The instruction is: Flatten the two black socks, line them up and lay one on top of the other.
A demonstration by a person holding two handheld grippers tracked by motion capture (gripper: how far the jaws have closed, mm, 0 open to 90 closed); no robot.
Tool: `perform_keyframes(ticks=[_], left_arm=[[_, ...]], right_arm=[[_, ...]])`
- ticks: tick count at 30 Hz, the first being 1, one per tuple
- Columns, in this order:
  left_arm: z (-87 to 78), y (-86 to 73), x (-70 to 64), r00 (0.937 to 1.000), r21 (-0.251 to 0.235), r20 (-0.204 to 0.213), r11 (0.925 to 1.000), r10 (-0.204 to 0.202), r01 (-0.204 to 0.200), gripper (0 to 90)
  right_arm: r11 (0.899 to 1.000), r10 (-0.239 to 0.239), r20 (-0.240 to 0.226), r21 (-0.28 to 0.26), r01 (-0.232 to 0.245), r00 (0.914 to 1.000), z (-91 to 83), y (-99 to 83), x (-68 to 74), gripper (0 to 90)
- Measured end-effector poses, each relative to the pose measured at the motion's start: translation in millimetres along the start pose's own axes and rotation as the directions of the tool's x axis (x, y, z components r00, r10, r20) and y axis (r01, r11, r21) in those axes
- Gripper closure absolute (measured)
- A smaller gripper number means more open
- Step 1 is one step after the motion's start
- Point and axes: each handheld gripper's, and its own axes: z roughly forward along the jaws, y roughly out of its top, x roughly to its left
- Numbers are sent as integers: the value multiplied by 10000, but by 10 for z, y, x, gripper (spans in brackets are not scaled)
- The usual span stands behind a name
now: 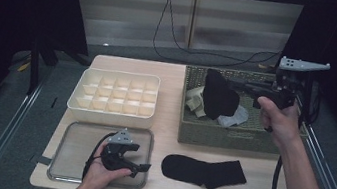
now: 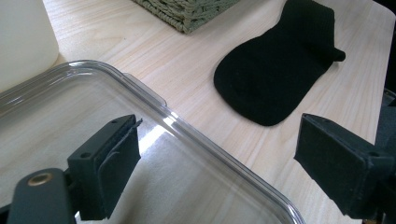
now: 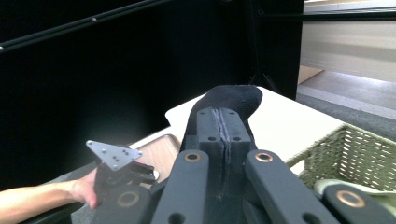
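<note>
- Right gripper (image 1: 250, 89) raised over the wicker basket (image 1: 231, 134), held in the person's right hand (image 1: 279, 118); jaws pressed fully together, pinching a black sock (image 1: 219, 99).
- That held sock hangs down from the closed jaws, its lower end inside the basket among pale socks (image 1: 233, 118).
- In the right gripper view the two pads (image 3: 210, 128) meet with no gap; the black sock (image 3: 231, 99) bulges out just beyond the tips and runs down behind them.
- Basket wall (image 3: 359, 154) sits to the lower right of the closed jaws in that view; something pale lies inside, too little visible to name.
- Left gripper (image 1: 138, 167) low over the clear tray (image 1: 66, 173), gripped by the left hand (image 1: 101, 173); jaws wide apart, nothing between them.
- Left gripper view: pads (image 2: 119, 163) spread far apart, one over the tray (image 2: 196, 140), the other past its rim, over the bare table (image 2: 154, 60).
- Second black sock (image 2: 280, 70) lies flat on the table just ahead of the open jaws, beyond the tray rim, not touching either pad.
- High view: that flat sock (image 1: 203, 172) is just beside the left jaws, on the side toward the right arm, and in front of the basket.
- Cream divided organiser box (image 1: 115, 95) sits beyond the tray, well ahead of the left jaws; compartments look unfilled.
- Left gripper (image 3: 122, 164) and hand also seen far off below the right jaws.
</note>
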Motion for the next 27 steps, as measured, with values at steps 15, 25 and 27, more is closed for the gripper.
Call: perform_keyframes(ticks=[15, 25, 27], left_arm=[[0, 3, -1, 10000, 66, -29, 10000, 6, -5, 136], [3, 2, -3, 10000, 32, -3, 10000, 37, -37, 137], [0, 1, -5, 10000, 0, -21, 10000, -6, 6, 136]], right_arm=[[9982, -396, -405, -466, 377, 9984, -146, 63, 372, 887], [9955, -776, -602, -600, 740, 9952, -112, 12, 714, 888], [9945, -881, -504, -614, 849, 9948, -95, -33, 793, 889]])
